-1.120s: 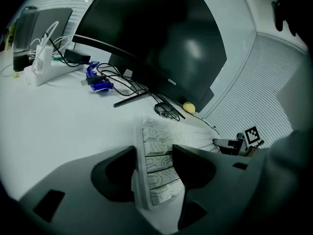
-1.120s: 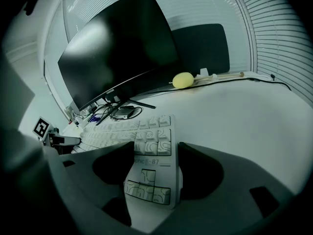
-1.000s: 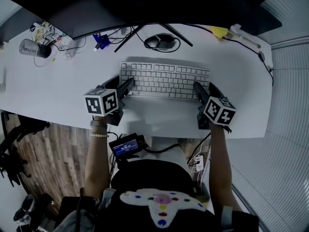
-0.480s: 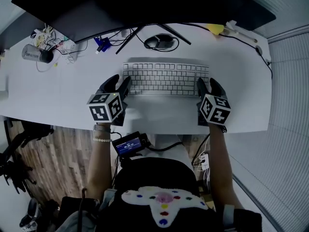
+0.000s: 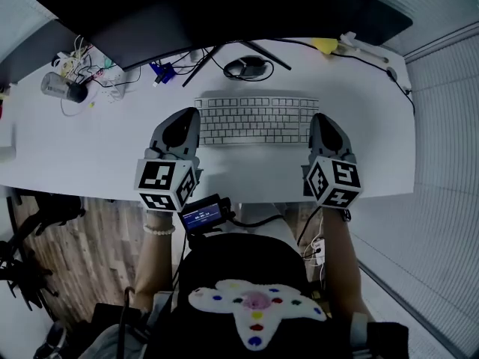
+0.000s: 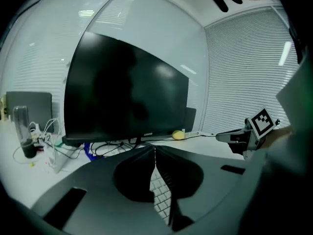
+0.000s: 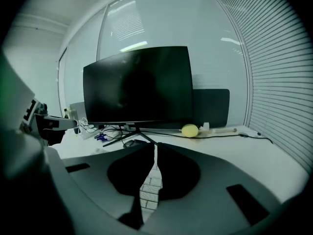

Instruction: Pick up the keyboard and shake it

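Observation:
The white keyboard (image 5: 254, 118) lies flat on the white desk (image 5: 97, 155), in front of the monitor. My left gripper (image 5: 187, 120) hangs above the desk by the keyboard's left end, and my right gripper (image 5: 322, 123) by its right end. Both have just been closing and now stand shut with nothing between the jaws. In the left gripper view the jaws of the left gripper (image 6: 154, 151) meet in a line, and keyboard keys (image 6: 160, 196) show below them. The right gripper view shows the right gripper (image 7: 155, 148) the same way, with keys (image 7: 148, 186) beneath.
A wide dark monitor (image 5: 187, 10) on a splayed stand spans the back of the desk. A dark mouse (image 5: 247, 67) lies behind the keyboard, a yellow object (image 5: 324, 45) at back right. Cables and a cylinder (image 5: 58, 87) crowd the back left. The desk's front edge runs just below the grippers.
Both grippers have risen from the keyboard's two ends and their jaws have gone from open to shut. The keyboard has stayed on the desk.

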A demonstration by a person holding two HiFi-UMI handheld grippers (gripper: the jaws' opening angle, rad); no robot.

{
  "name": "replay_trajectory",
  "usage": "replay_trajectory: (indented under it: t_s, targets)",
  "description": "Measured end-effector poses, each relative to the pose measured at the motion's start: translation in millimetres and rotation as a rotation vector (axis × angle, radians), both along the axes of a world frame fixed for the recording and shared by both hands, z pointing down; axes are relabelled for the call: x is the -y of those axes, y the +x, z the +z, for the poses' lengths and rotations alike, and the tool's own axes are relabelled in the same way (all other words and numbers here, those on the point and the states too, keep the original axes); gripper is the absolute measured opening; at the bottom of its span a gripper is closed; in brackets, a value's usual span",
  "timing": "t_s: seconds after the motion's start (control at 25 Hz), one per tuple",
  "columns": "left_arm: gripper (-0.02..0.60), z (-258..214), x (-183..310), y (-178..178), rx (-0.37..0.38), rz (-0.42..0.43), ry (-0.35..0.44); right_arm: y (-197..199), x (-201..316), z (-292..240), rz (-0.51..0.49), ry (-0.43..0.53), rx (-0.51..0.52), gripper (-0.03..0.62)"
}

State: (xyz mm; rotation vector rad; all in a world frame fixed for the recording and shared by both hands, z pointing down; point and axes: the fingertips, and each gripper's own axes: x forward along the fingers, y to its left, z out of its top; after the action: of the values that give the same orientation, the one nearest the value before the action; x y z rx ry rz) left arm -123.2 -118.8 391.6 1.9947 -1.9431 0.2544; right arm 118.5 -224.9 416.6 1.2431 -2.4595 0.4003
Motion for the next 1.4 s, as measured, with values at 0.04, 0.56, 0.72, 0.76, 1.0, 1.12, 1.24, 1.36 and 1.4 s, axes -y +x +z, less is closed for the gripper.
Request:
replay_trajectory:
  t_s: [0.04, 0.56, 0.72, 0.76, 1.0, 1.12, 1.24, 1.36, 1.4]
  targets:
    - [0.021, -9, 0, 4, 0.015, 0.019, 0.019, -3, -4, -9, -0.008, 0.016, 0.007, 0.044]
    - [0.017, -89, -17, 45, 0.101, 0.176, 0.160, -14, -52, -106, -0.075, 0.171, 0.089, 0.044]
    - [0.017, -99, -20, 53, 0.124, 0.197, 0.171, -12, -62, -122, -0.068, 0.202, 0.084, 0.043]
    - [0.017, -100, -21, 55, 0.136, 0.204, 0.173, -13, -64, -126, -0.078, 0.219, 0.066, 0.043]
    - [0.017, -100, -21, 61, 0.182, 0.227, 0.170, -18, -69, -128, -0.111, 0.240, 0.042, 0.043]
    - [0.017, -98, -21, 60, 0.189, 0.229, 0.164, -19, -69, -127, -0.109, 0.232, 0.045, 0.043]
    - [0.017, -96, -21, 59, 0.178, 0.224, 0.159, -18, -70, -125, -0.112, 0.233, 0.039, 0.043]
    - [0.017, -95, -21, 58, 0.174, 0.223, 0.157, -18, -72, -125, -0.109, 0.233, 0.036, 0.042]
    - [0.017, -95, -21, 58, 0.173, 0.222, 0.157, -18, -72, -125, -0.108, 0.232, 0.036, 0.041]
